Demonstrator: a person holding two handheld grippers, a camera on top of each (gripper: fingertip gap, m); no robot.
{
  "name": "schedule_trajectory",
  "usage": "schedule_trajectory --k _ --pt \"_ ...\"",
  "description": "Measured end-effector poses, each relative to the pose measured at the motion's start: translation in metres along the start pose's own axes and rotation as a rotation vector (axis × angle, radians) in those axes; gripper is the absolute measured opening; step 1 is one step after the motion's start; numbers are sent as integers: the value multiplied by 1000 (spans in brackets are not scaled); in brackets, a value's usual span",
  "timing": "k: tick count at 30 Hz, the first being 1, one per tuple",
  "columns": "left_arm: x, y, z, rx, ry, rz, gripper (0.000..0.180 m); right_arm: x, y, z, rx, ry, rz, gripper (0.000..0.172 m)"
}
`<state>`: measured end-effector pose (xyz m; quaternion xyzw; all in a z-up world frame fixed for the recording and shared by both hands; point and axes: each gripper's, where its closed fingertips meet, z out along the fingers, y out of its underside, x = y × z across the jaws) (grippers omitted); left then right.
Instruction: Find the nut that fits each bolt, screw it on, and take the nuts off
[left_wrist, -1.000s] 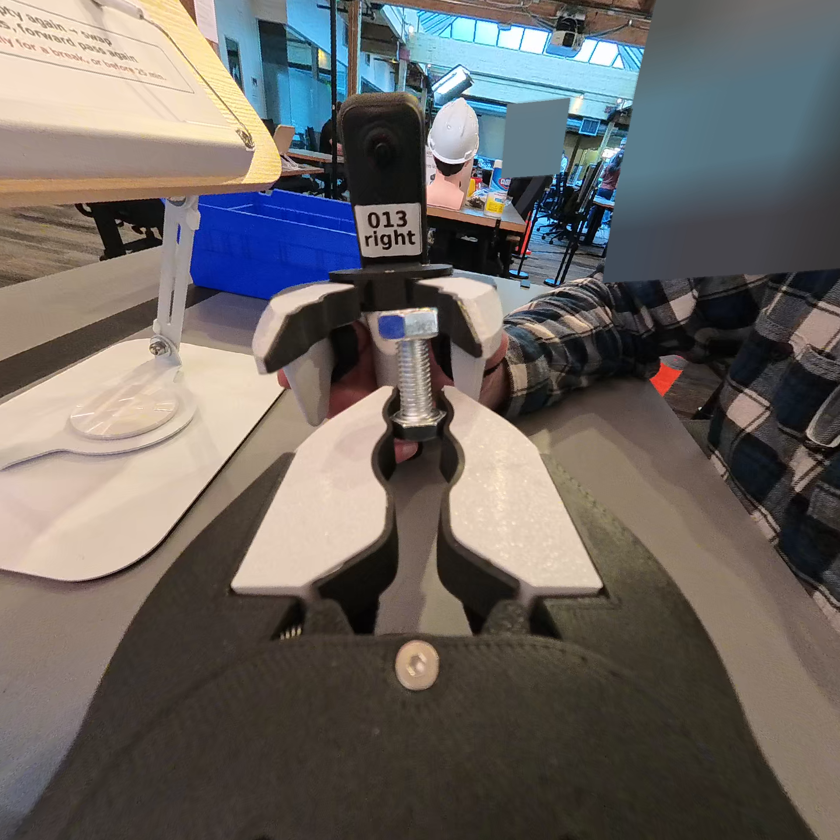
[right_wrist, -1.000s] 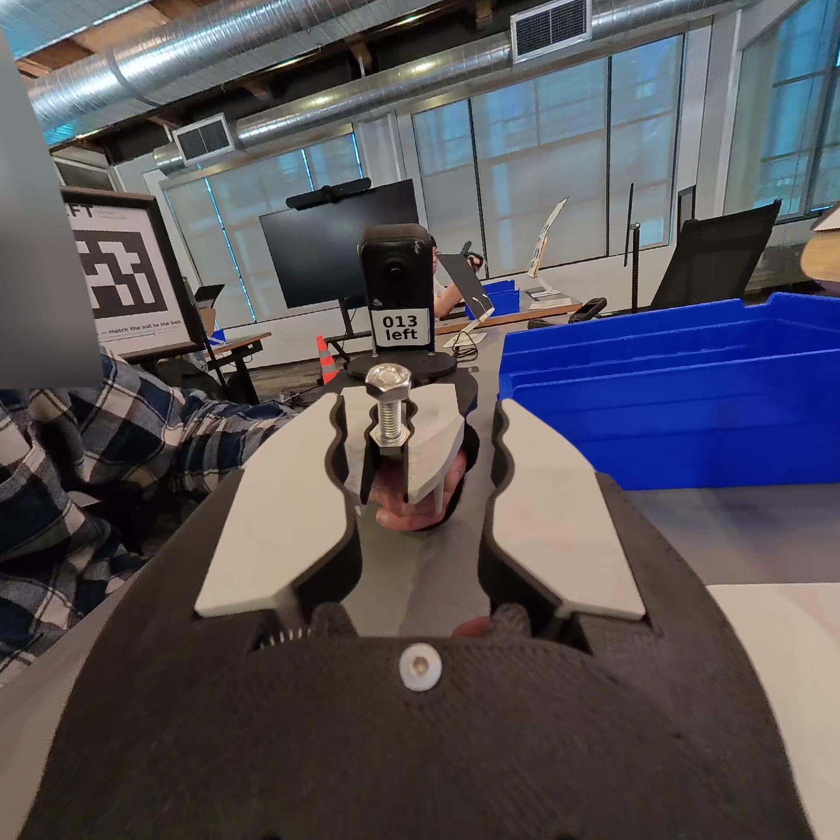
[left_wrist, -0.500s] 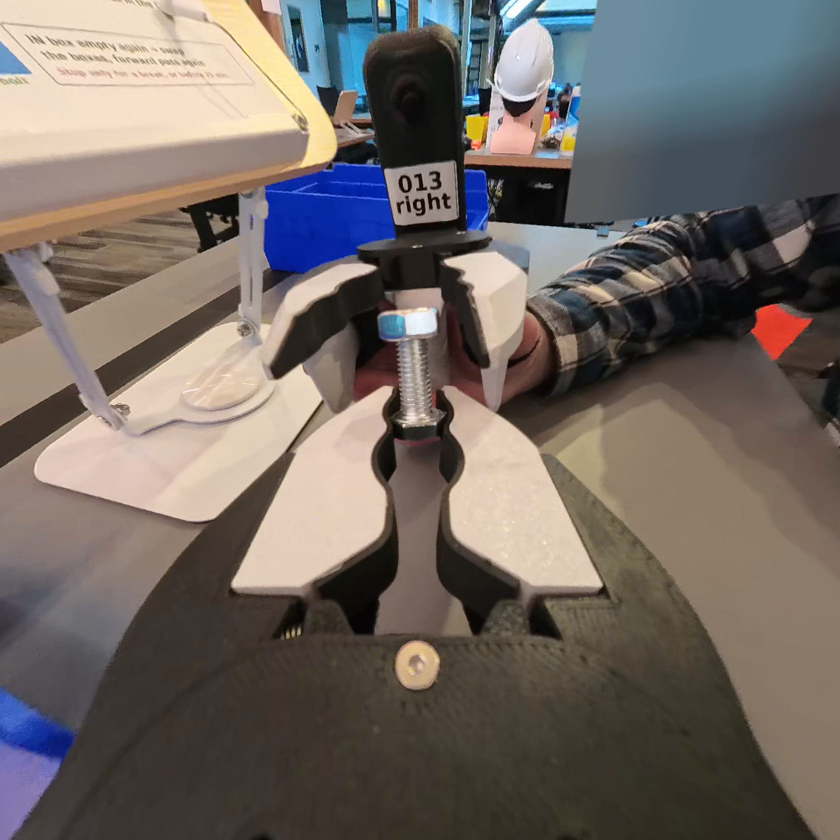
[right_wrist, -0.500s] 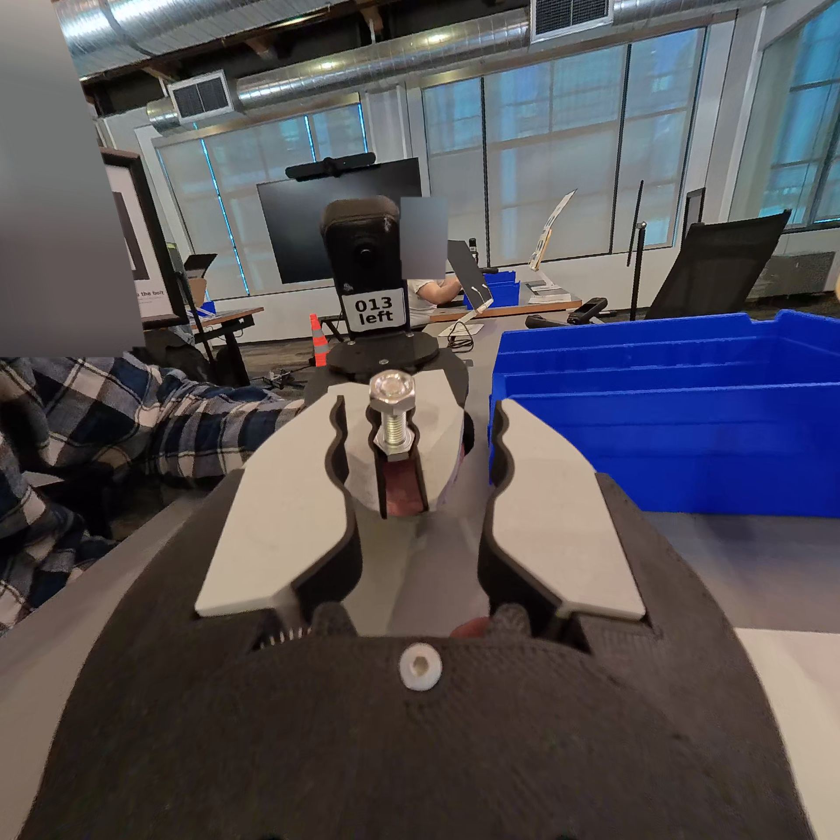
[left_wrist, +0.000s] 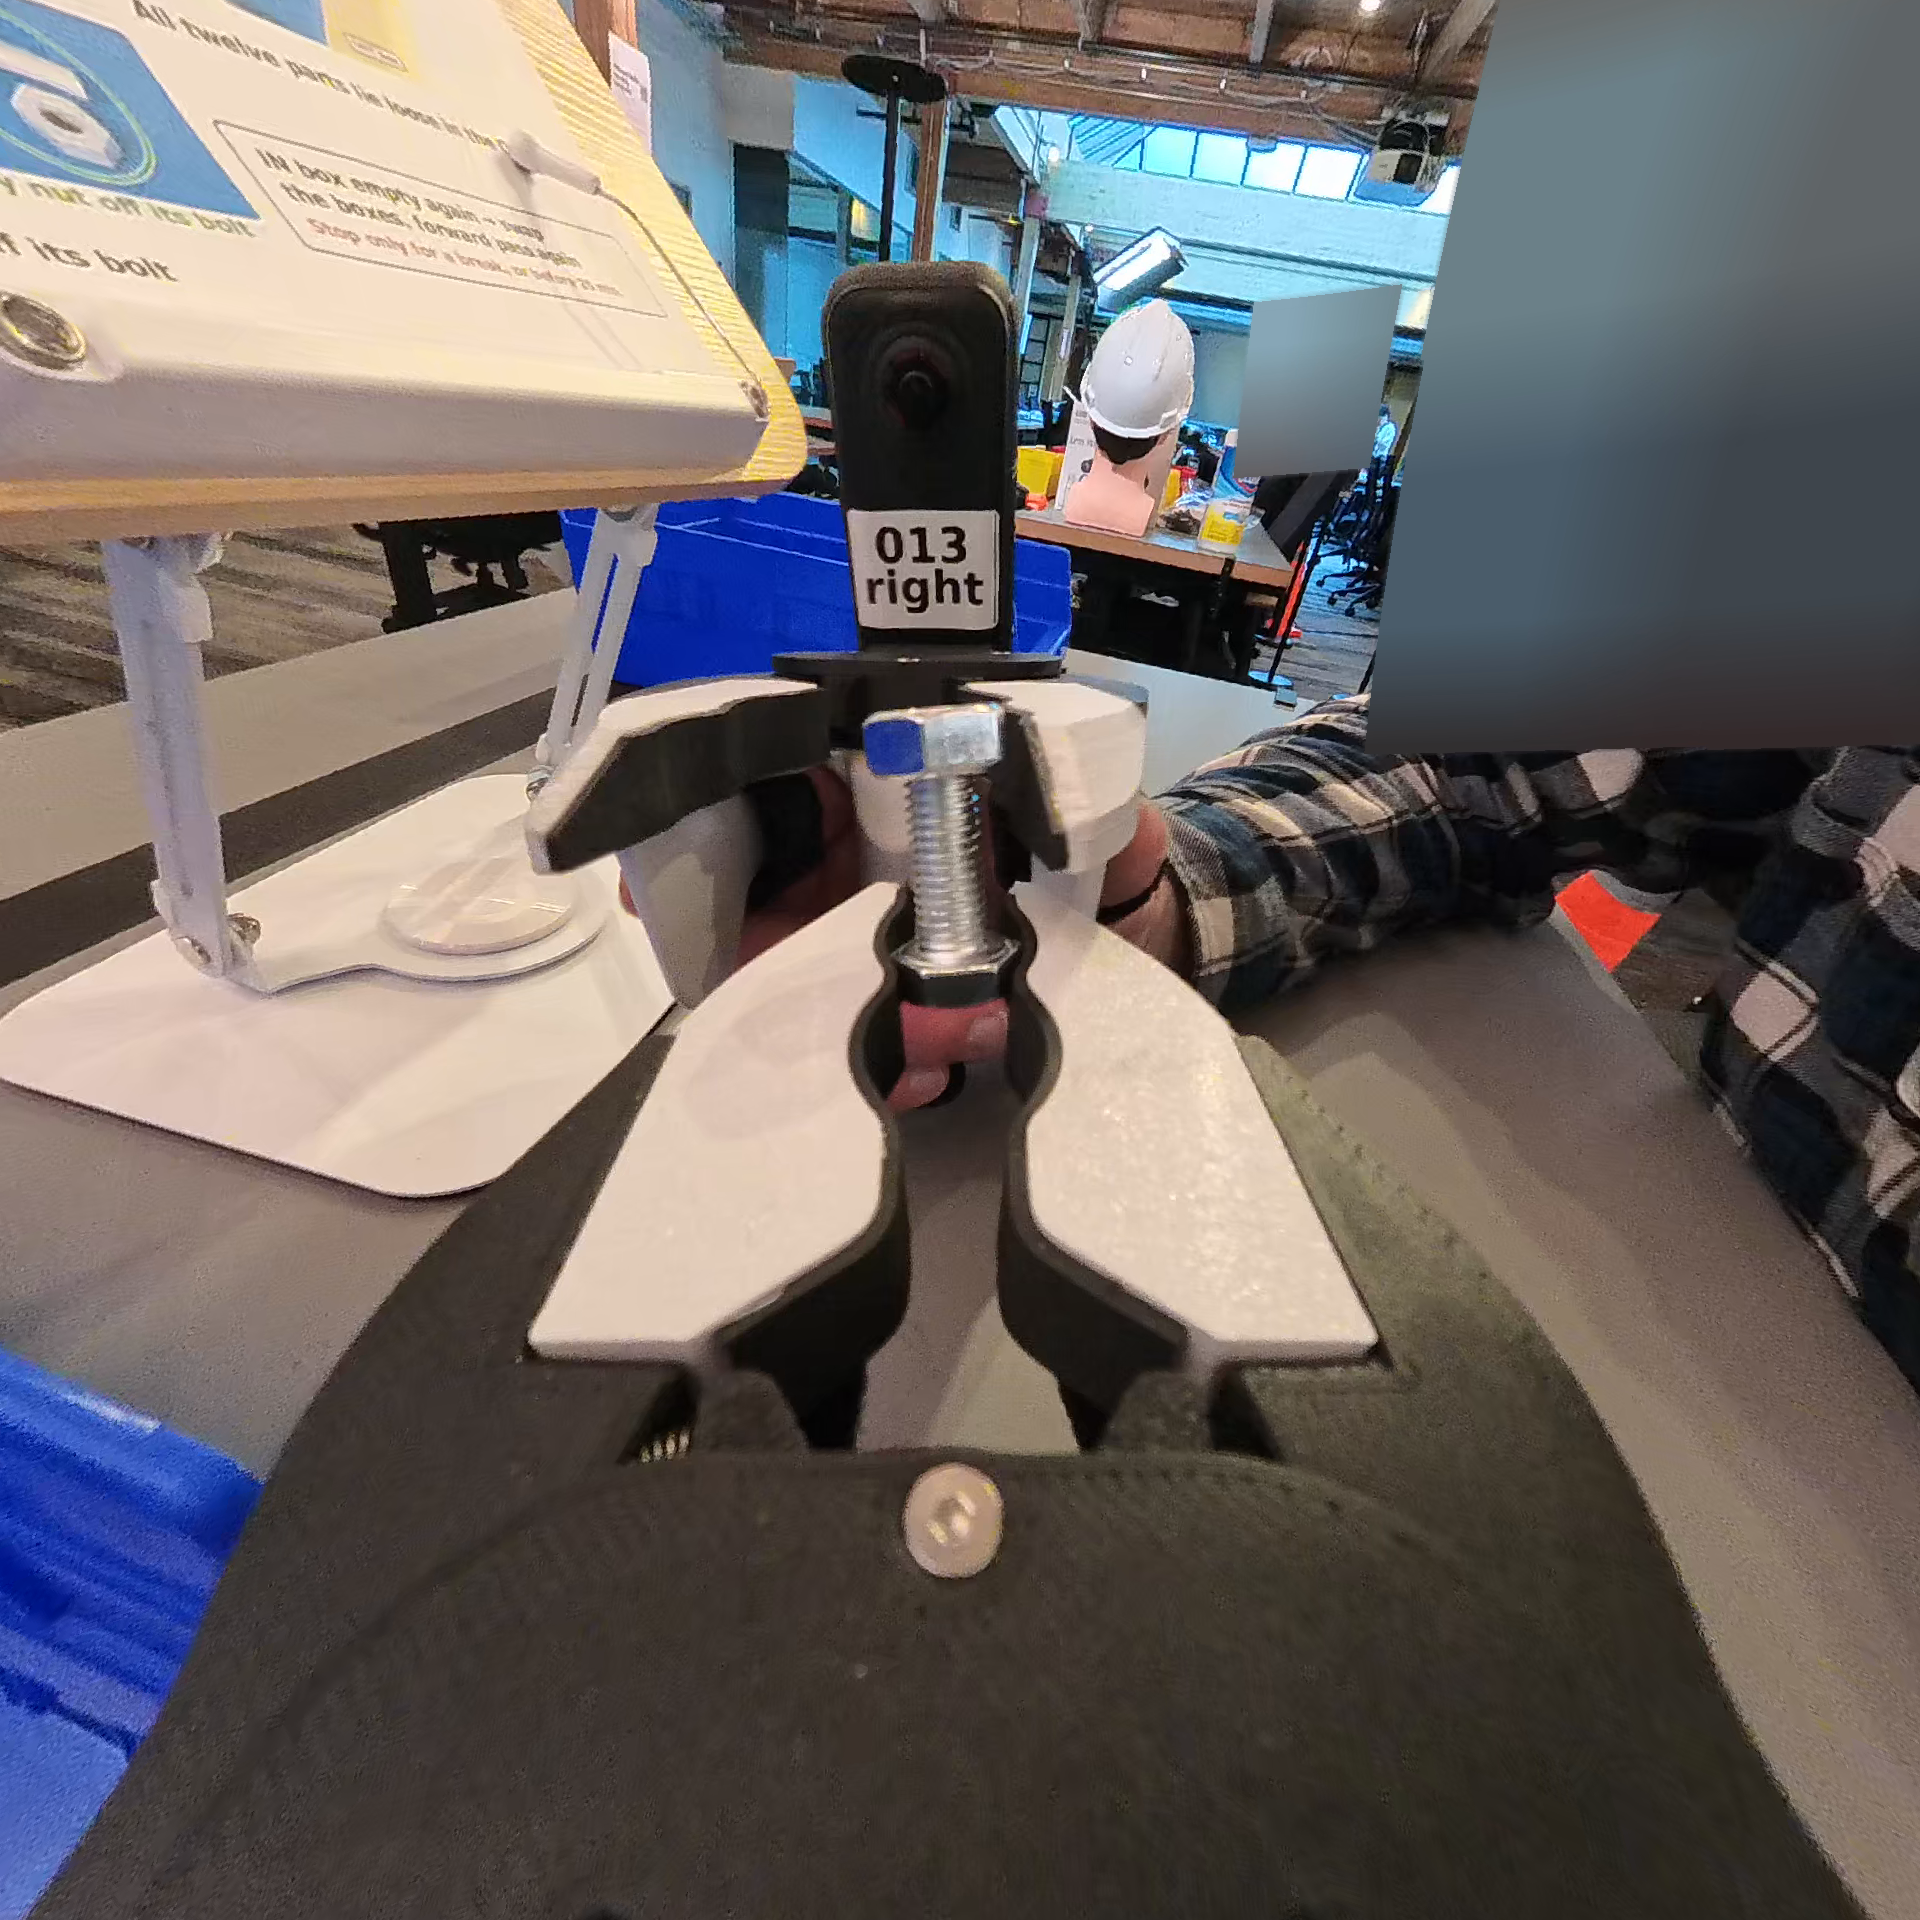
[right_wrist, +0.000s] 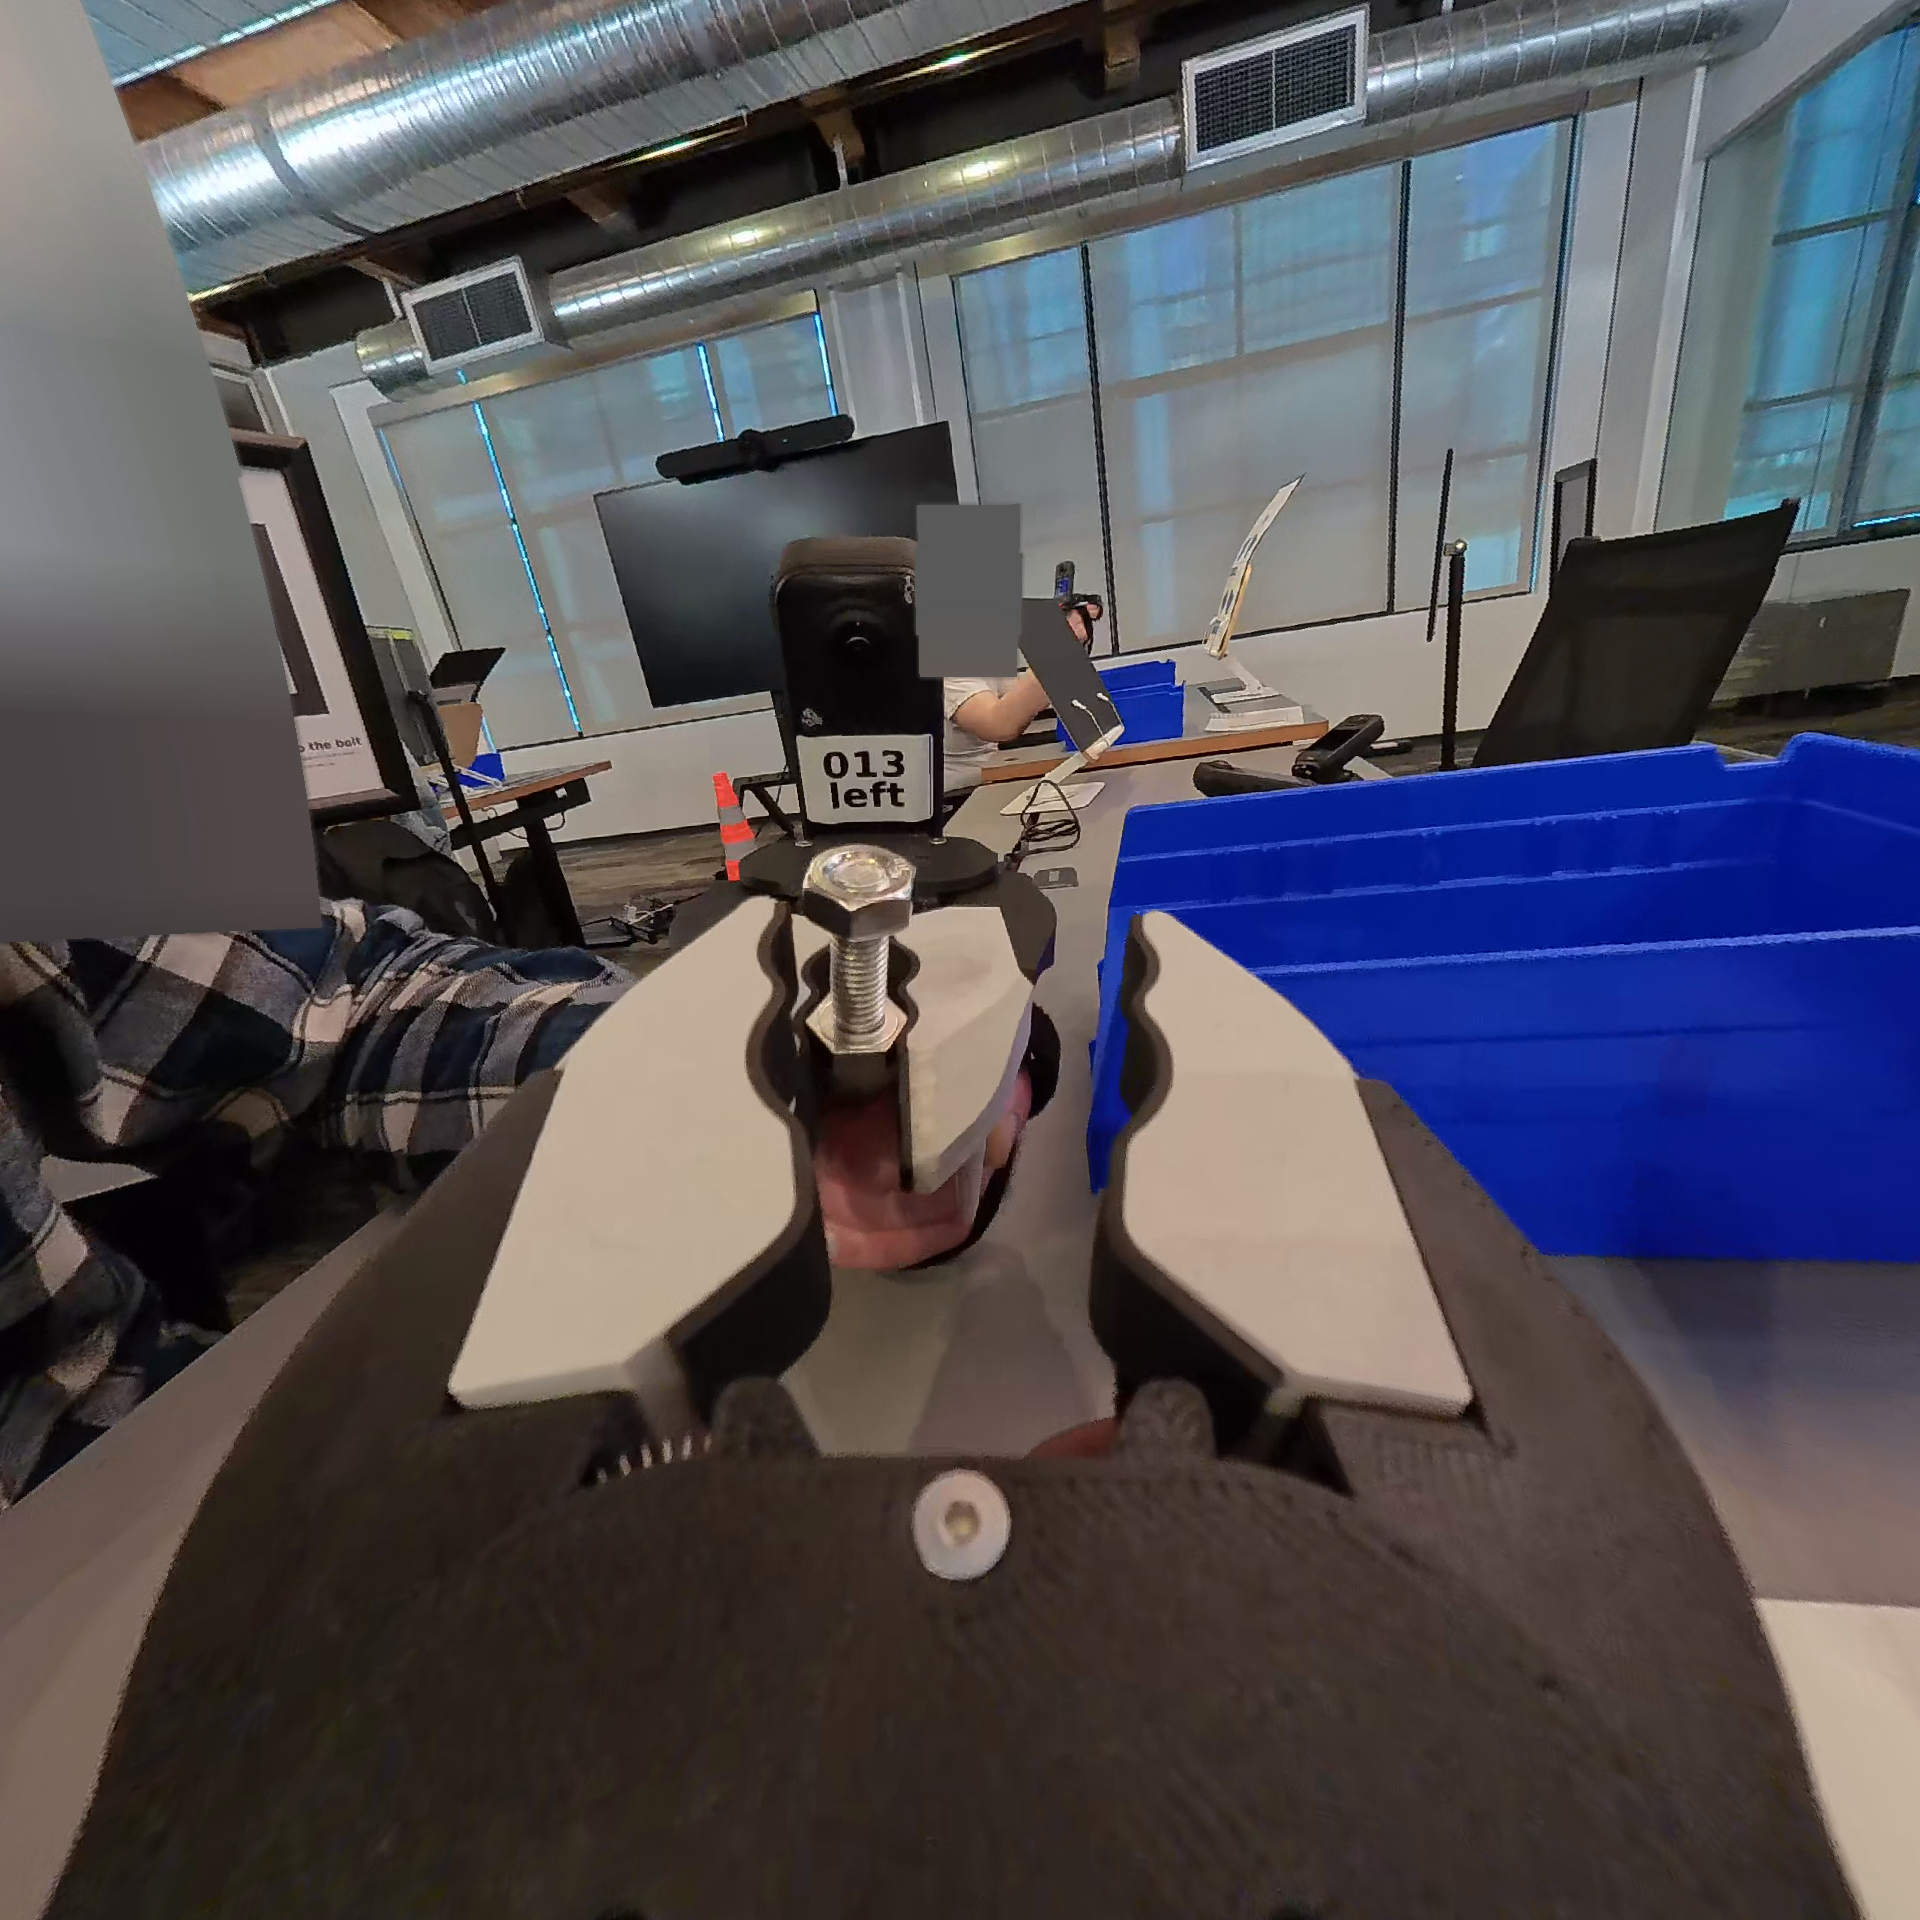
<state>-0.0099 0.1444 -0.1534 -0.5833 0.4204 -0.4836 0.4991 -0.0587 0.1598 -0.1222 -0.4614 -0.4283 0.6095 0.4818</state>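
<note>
My left gripper (left_wrist: 954, 914) is shut on a hex nut (left_wrist: 954, 971), with a silver bolt (left_wrist: 940, 862) threaded into it. The bolt stands upright above the fingers with its hex head (left_wrist: 932, 738) on top. The right wrist view shows the same nut (right_wrist: 857, 1039), bolt (right_wrist: 860, 977) and left gripper (right_wrist: 862, 1049). My right gripper (right_wrist: 956, 925) is wide open. Its fingers stand on either side of the bolt, the left finger (right_wrist: 675, 1122) close beside it, and no pad presses on it. It also faces me in the left wrist view (left_wrist: 862, 790).
A blue bin (right_wrist: 1507, 987) stands just right of my right gripper. A white instruction board (left_wrist: 312, 260) on a stand with a flat base (left_wrist: 260, 1049) is at the left. Another blue bin (left_wrist: 727, 582) stands behind, and a blue edge (left_wrist: 83, 1538) shows low left. A plaid sleeve (left_wrist: 1455, 831) lies on the grey table (left_wrist: 1507, 1143). Spacing between my two grippers at the tips: around 5 cm.
My right gripper, still open, has moved closer, so the bolt now stands between its fingertips. My left gripper keeps the same hold on the nut and has swung slightly.
</note>
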Motion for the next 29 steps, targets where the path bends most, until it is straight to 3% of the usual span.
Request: schedule_trajectory --k 29 --pt "3 -1 -1 23 46 -24 15 7 -9 -9 32 1 18 67"
